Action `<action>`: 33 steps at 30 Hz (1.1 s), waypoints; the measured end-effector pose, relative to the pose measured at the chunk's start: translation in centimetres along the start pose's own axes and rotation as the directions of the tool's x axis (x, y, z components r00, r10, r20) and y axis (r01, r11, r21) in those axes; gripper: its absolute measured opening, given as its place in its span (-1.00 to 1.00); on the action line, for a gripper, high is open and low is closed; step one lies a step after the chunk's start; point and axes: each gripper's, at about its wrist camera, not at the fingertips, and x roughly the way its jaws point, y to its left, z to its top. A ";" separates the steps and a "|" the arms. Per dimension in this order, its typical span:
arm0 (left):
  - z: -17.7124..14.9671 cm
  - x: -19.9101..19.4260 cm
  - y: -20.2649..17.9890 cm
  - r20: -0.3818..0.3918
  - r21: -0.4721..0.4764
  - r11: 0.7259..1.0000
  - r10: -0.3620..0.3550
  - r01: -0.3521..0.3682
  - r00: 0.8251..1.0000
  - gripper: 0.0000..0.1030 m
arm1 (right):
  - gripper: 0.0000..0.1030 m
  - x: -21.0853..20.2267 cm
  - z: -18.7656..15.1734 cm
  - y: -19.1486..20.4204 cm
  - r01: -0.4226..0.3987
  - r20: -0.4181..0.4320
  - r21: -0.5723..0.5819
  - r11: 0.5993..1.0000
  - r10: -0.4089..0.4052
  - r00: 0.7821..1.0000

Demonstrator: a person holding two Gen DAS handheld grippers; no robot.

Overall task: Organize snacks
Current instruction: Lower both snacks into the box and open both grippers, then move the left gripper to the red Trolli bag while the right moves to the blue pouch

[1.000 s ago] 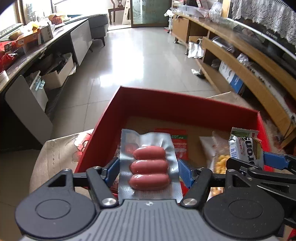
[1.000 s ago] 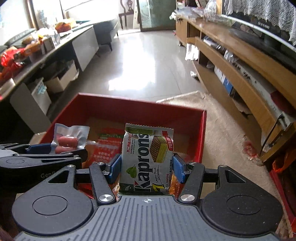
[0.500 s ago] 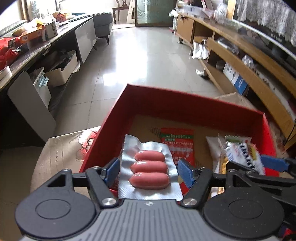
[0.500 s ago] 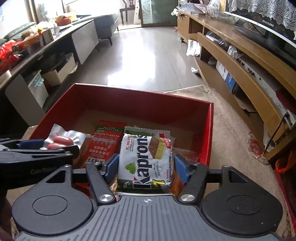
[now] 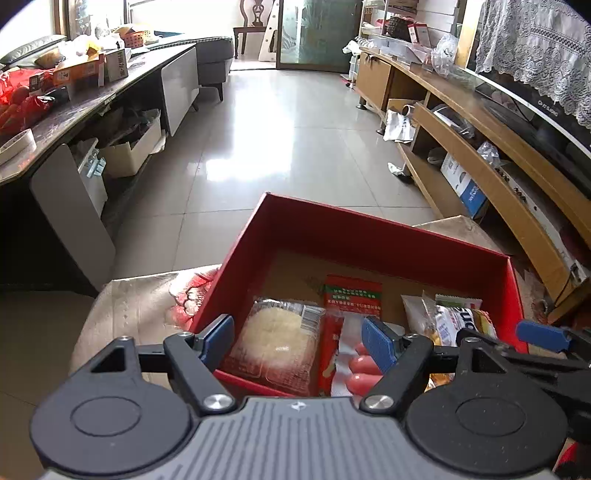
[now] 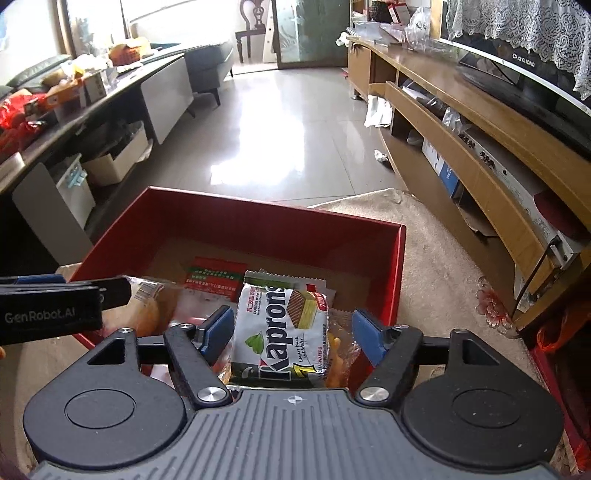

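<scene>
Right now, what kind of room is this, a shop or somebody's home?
Most likely a home living room: a sofa at the far end, a television under a lace cover on a long wooden media unit, and a glossy tiled floor.

Left claw (image 5: pixel 297 338) and right claw (image 6: pixel 291 330): black linkage arms, silver pivot screws, blue finger pads, grey ribbed housing with crosshair mark; white "GenRobot.AI" lettering on left claw's side

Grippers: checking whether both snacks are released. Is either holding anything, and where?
Nothing held. Left gripper and right gripper are opening; sausage pack and wafer pack lie loose.
</scene>
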 end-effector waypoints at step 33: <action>-9.3 -0.4 -11.6 -0.224 0.097 0.968 -0.205 0.231 0.953 0.46 | 0.51 -7.8 -8.4 -10.0 0.125 -0.083 0.179 0.976 -0.112 0.990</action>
